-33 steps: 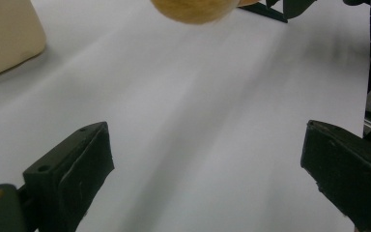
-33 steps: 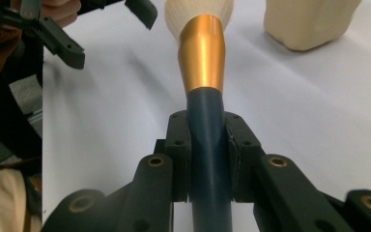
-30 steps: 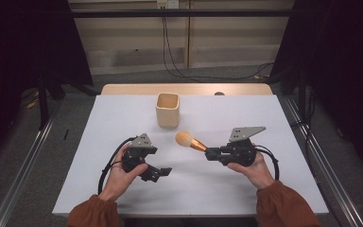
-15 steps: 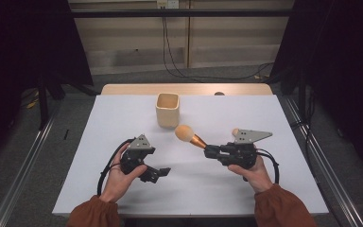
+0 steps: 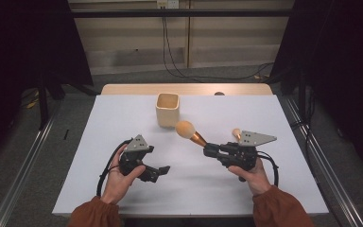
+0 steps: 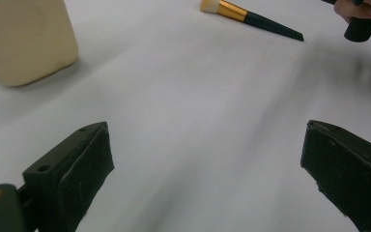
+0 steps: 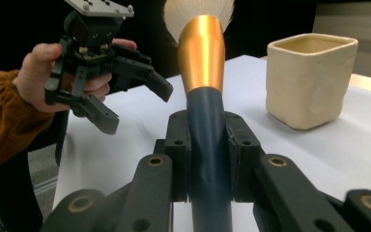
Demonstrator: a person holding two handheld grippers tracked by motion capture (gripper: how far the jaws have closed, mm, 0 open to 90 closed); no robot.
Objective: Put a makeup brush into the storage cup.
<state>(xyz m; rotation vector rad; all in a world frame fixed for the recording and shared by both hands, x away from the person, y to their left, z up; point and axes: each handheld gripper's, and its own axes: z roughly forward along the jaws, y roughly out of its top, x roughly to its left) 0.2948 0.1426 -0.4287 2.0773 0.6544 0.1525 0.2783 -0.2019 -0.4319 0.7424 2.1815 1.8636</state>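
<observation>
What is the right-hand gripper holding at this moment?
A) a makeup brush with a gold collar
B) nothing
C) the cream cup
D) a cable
A: in the right gripper view the right gripper has its jaws closed on the dark handle of the makeup brush, bristles pointing away.

Cup (image 5: 167,109) at table's (image 5: 123,118) far middle

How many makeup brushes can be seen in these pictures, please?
2. One brush is clamped in the right gripper, raised near the cup. The other brush lies flat on the table, behind the right gripper.
</observation>
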